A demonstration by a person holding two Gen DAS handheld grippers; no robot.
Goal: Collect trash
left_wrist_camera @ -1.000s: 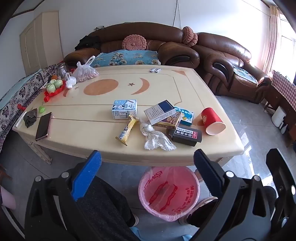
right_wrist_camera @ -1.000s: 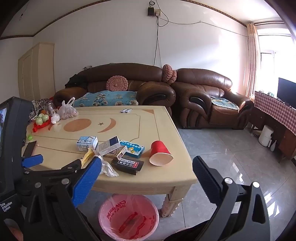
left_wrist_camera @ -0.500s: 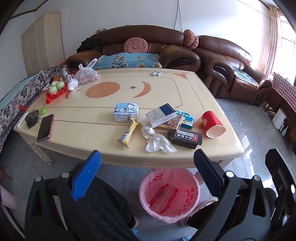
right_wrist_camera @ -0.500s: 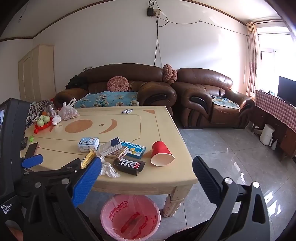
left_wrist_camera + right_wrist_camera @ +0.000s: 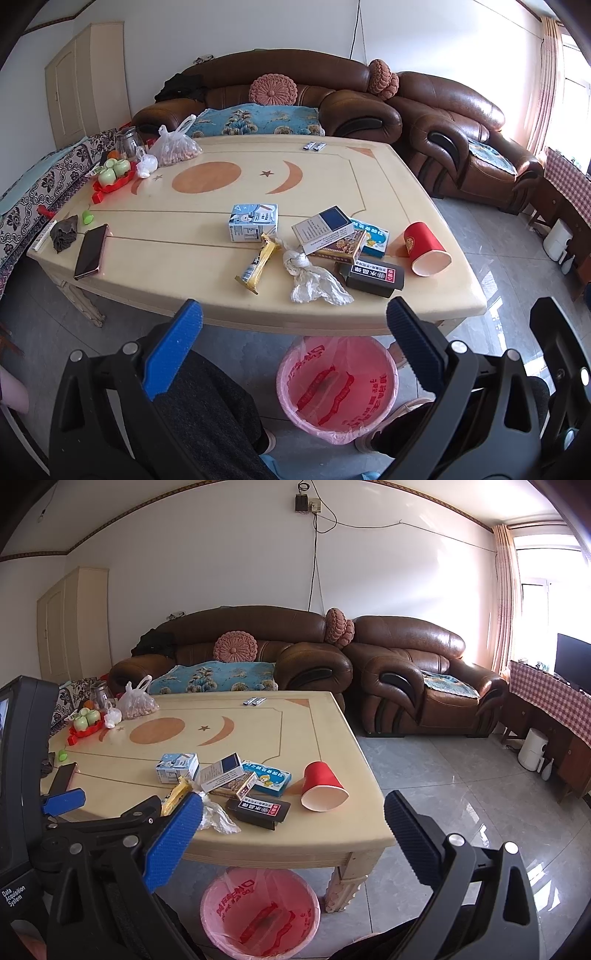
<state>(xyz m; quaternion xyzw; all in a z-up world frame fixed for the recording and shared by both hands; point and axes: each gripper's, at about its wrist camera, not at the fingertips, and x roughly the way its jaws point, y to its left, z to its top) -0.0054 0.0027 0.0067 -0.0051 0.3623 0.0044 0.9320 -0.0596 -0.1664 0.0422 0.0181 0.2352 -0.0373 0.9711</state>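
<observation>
My left gripper [image 5: 294, 334] and right gripper [image 5: 293, 821] look alike — black frames, silver screws, ribbed blue finger pads [image 5: 173, 349] — above my dark knit trousers [image 5: 207, 413].

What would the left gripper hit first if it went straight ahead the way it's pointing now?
Probably the near table edge or the crumpled white plastic bag just beyond it. The left gripper is open and empty; depth is hard to judge.

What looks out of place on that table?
The red paper cup lies tipped on its side near the table's right edge, nothing spilled from it. Beside it, a crumpled plastic wrapper and a torn yellow snack wrapper lie among small boxes.
</observation>
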